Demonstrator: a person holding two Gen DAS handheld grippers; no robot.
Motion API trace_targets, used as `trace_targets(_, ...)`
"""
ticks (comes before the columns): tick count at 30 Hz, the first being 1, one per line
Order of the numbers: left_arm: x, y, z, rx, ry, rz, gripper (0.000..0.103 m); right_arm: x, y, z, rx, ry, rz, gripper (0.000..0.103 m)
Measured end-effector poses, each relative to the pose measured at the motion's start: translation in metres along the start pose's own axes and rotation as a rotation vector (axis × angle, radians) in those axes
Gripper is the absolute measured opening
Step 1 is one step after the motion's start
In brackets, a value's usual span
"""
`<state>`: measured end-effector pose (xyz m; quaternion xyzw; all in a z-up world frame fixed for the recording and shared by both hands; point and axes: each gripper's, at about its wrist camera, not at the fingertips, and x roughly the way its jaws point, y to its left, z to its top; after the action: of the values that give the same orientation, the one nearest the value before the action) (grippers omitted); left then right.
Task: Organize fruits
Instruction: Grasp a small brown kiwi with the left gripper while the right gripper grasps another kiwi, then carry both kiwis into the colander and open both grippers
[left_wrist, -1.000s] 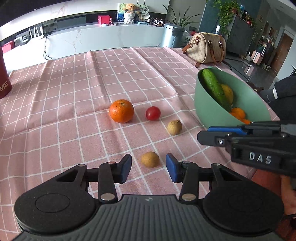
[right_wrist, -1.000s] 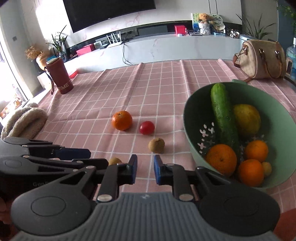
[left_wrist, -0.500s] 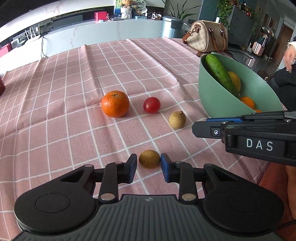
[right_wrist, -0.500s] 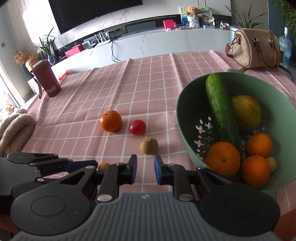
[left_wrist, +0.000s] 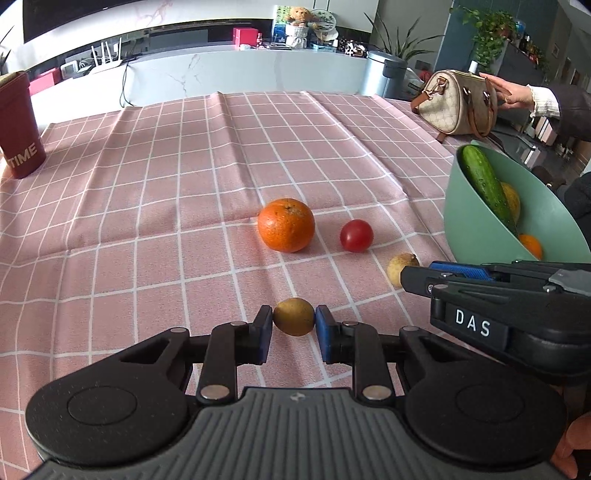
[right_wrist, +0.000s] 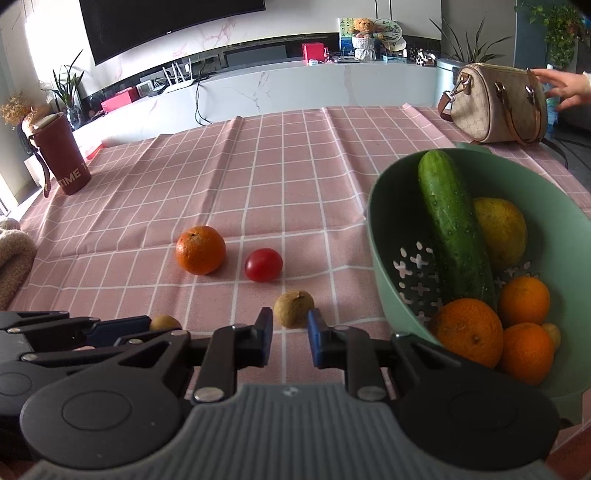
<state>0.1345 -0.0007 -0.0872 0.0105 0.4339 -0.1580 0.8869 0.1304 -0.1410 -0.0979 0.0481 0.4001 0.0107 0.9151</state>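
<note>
Since a second ago our left gripper (left_wrist: 294, 328) has closed onto the small brown fruit (left_wrist: 294, 316) on the pink cloth (left_wrist: 184, 206), pads pinching its sides so we can carry it to the green bowl (left_wrist: 476, 229). Our right gripper (right_wrist: 290, 338) sits narrow and empty, just short of a second brown fruit (right_wrist: 293, 308). Whether the held fruit is lifted, we cannot tell.
</note>
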Motion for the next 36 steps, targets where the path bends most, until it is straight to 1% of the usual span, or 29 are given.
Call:
trace_targets(2,0.0,0.003,0.001,-0.014,-0.002,0.003,0.028,0.003,0.007,-0.001,-0.034,-0.012,-0.037,0.017)
trace_targets(5,0.003,0.007,0.002,-0.03,0.005,0.003,0.028,0.006,0.011,-0.001,-0.054,-0.016,-0.061,0.017)
trace_targets(9,0.006,0.01,0.003,-0.044,0.013,0.005,0.028,0.013,0.01,0.001,-0.051,-0.001,-0.06,0.018)
trace_targets(14,0.004,0.014,0.004,-0.067,0.007,-0.014,0.028,0.017,0.014,0.001,-0.067,0.0,-0.072,0.021)
trace_targets(20,0.006,0.012,0.004,-0.053,0.023,-0.017,0.028,0.021,0.018,0.001,-0.078,-0.005,-0.086,0.021)
trace_targets(25,0.01,0.018,0.005,-0.086,0.046,-0.029,0.03,0.027,0.016,0.002,-0.069,0.017,-0.088,0.021)
trace_targets(30,0.007,0.016,0.004,-0.083,0.036,-0.011,0.028,0.024,0.013,0.003,-0.054,0.01,-0.06,0.021)
trace_targets(33,-0.002,0.016,0.004,-0.095,0.012,-0.004,0.028,0.014,0.011,0.005,-0.045,-0.013,-0.01,0.021)
trace_targets(36,-0.014,0.014,0.007,-0.125,0.002,0.012,0.028,0.001,0.01,0.009,-0.048,-0.007,0.056,0.021)
